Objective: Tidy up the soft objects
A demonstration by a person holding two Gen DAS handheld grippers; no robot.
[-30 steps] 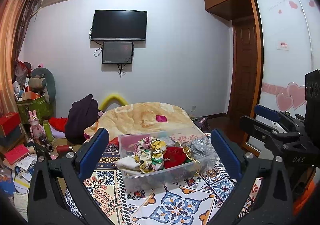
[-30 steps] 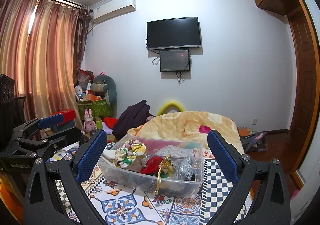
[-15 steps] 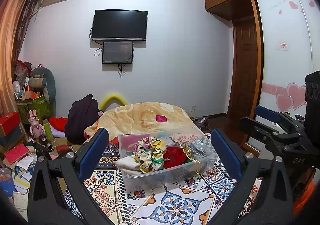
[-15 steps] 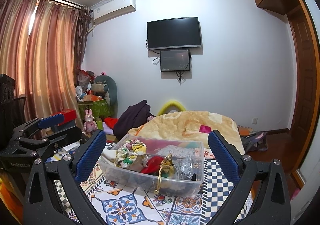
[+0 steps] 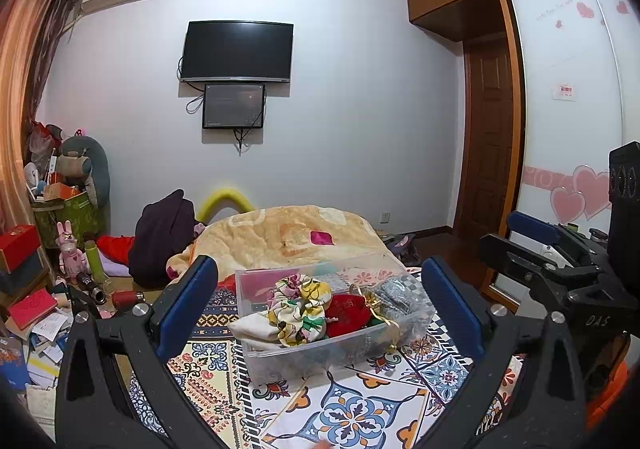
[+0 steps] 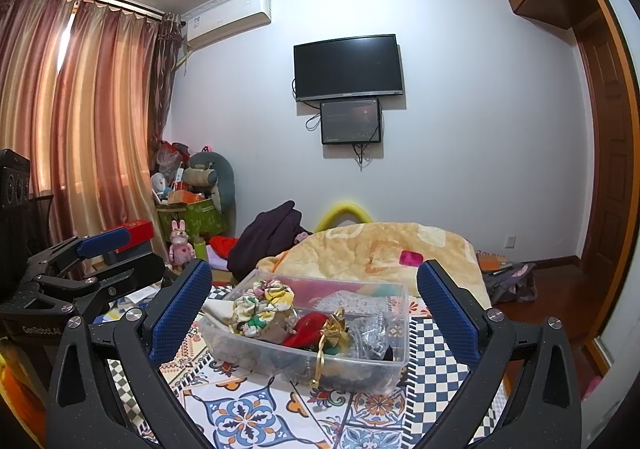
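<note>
A clear plastic bin (image 5: 320, 353) (image 6: 256, 349) stands on a patterned cloth. It holds a floral scrunchie (image 5: 298, 307) (image 6: 262, 303), a red pouch (image 5: 346, 309) (image 6: 306, 327) with a gold ribbon, a silvery mesh bag (image 5: 396, 291) (image 6: 368, 337) and cream fabric (image 5: 250, 329). My left gripper (image 5: 320, 305) is open and empty, held above the cloth in front of the bin. My right gripper (image 6: 312, 305) is open and empty, likewise in front of the bin. Each gripper shows at the edge of the other's view.
The patterned cloth (image 5: 348, 413) (image 6: 248, 413) covers the surface. Behind the bin lies a peach blanket (image 5: 288, 237) (image 6: 380, 249) and a dark garment (image 5: 164, 229). Boxes, books and toys clutter the left (image 5: 36, 289). A wardrobe and door stand at right (image 5: 492, 137).
</note>
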